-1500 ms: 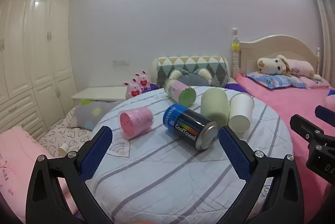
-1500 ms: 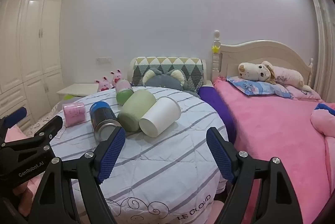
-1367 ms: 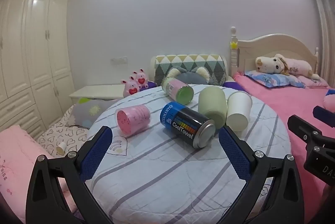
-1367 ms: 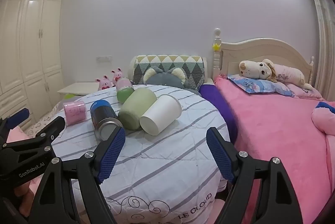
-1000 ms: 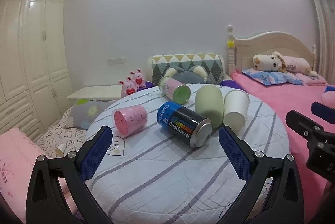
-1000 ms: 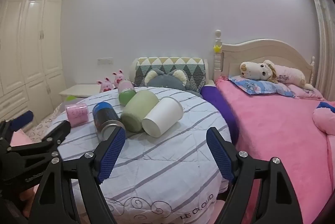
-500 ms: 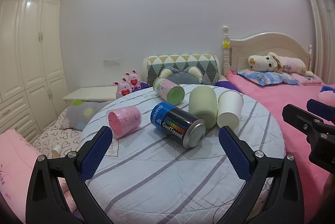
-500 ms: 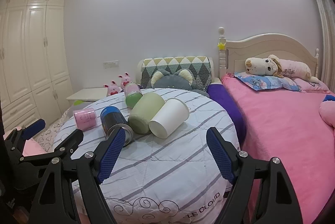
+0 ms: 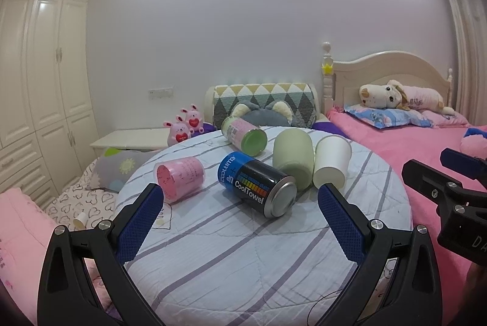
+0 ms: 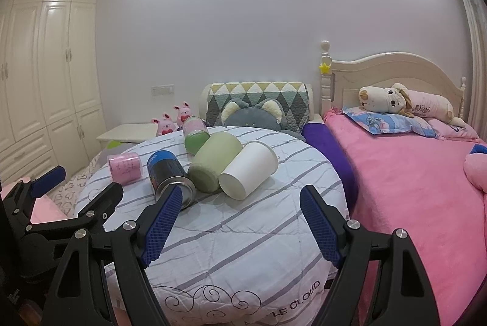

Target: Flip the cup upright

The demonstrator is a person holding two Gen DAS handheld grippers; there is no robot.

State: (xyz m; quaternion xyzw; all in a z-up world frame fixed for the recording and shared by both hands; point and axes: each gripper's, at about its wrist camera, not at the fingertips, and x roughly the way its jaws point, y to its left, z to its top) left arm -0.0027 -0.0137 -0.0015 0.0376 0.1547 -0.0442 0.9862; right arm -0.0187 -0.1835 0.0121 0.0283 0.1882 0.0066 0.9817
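Observation:
A white paper cup point(image 10: 248, 170) lies on its side on the round striped table point(image 10: 243, 234), base toward me; it also shows in the left wrist view point(image 9: 331, 164). A pale green cup point(image 10: 214, 161) lies on its side touching it on the left, seen too in the left wrist view point(image 9: 293, 161). My right gripper point(image 10: 240, 222) is open and empty, a little short of the white cup. My left gripper point(image 9: 240, 219) is open and empty, short of a blue and black can point(image 9: 257, 184).
A pink container point(image 9: 179, 178) and a green-lidded one point(image 9: 245, 135) also lie on the table. A pink bed point(image 10: 411, 179) with a plush dog point(image 10: 395, 102) is at the right. A cushioned chair point(image 10: 258, 106), a nightstand point(image 10: 127, 132) and a wardrobe point(image 10: 45, 82) stand behind.
Both grippers have drifted slightly, so the table objects shift a little in both views. Both stay open, and the cups and cans have not moved.

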